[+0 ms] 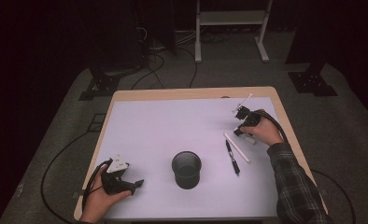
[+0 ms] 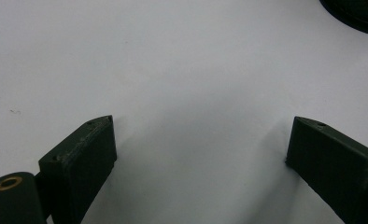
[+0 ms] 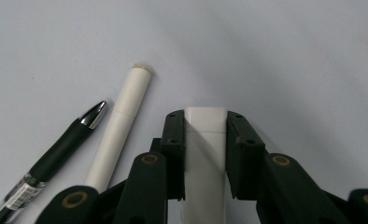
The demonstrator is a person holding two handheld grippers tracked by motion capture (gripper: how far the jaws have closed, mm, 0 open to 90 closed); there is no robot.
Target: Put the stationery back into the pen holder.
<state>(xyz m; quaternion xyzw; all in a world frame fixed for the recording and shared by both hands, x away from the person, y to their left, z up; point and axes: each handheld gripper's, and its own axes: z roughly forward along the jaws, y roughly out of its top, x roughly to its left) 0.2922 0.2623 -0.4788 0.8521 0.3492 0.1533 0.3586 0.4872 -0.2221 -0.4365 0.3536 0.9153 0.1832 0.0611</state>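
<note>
My right gripper (image 3: 205,116) is shut on a flat white block (image 3: 205,158), which sticks out a little past its pads; the gripper (image 1: 242,132) is low over the table's right side. Just left of it lie a white stick-shaped pen (image 3: 121,126) (image 1: 237,147) and a black pen (image 3: 60,151) (image 1: 232,157), side by side on the white sheet. A black mesh cup (image 1: 187,169) stands upright in the middle front. My left gripper (image 2: 203,128) (image 1: 134,185) rests open at the front left with only bare sheet between its pads. The cup's rim (image 2: 355,14) peeks in at that view's top right.
The white sheet (image 1: 163,126) covers a wooden table whose edge (image 1: 191,92) shows at the back. Beyond it are floor cables (image 1: 159,60), dark stand bases (image 1: 102,86) and a metal frame (image 1: 231,28).
</note>
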